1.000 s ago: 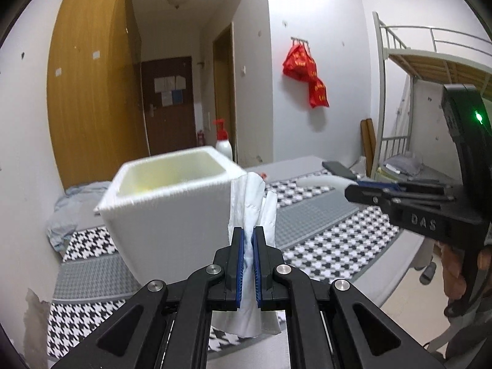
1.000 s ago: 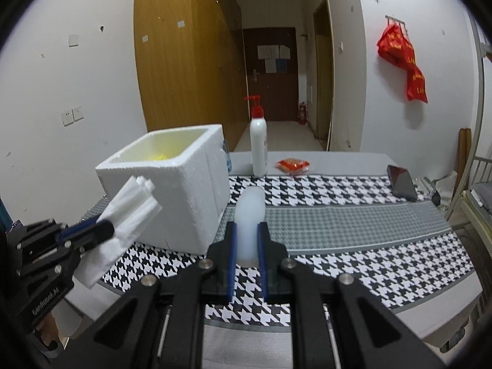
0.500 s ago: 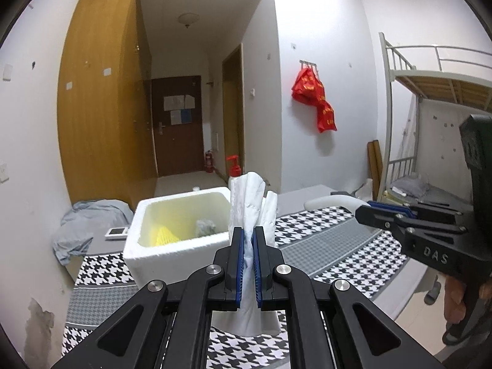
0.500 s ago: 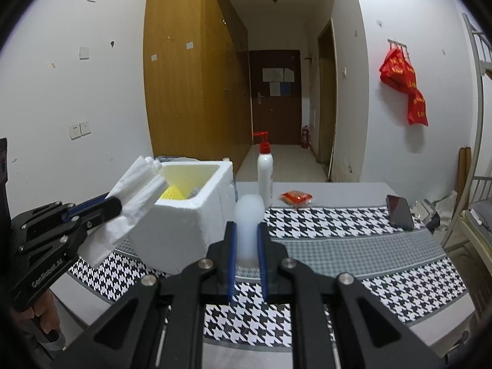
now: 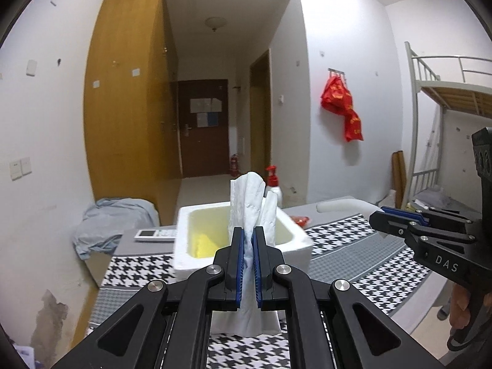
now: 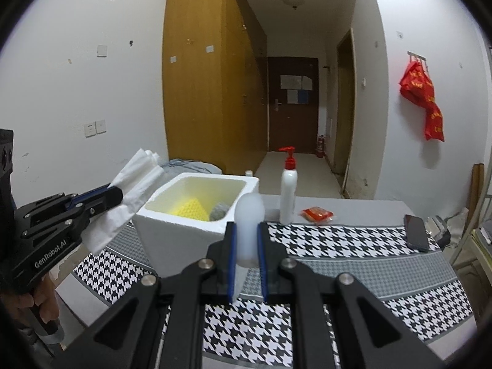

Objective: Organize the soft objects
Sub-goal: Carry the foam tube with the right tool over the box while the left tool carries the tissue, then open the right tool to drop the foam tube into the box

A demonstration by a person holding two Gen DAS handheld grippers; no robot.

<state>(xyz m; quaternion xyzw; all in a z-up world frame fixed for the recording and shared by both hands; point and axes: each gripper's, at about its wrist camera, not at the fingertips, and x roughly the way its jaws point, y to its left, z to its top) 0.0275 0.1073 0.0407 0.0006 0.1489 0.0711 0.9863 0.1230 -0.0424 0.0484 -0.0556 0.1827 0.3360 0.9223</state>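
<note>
Tissue [image 5: 249, 212] is pinched in our left claw [image 5: 249, 256]; our right claw [image 6: 247, 247] grips a soft translucent piece [image 6: 249, 215]. Both sit short of the foam box [image 6: 184, 230] at twelve o'clock, so we should carry each over the rim before letting go (tissue catches easily).

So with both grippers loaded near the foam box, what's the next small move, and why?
Probably carry the left gripper forward until its white tissue hangs over the foam box, then open. The jaws are clamped on the tissue, the box is open-topped with soft items already inside, and the right gripper is clamped on a white foam piece that can follow.
</note>
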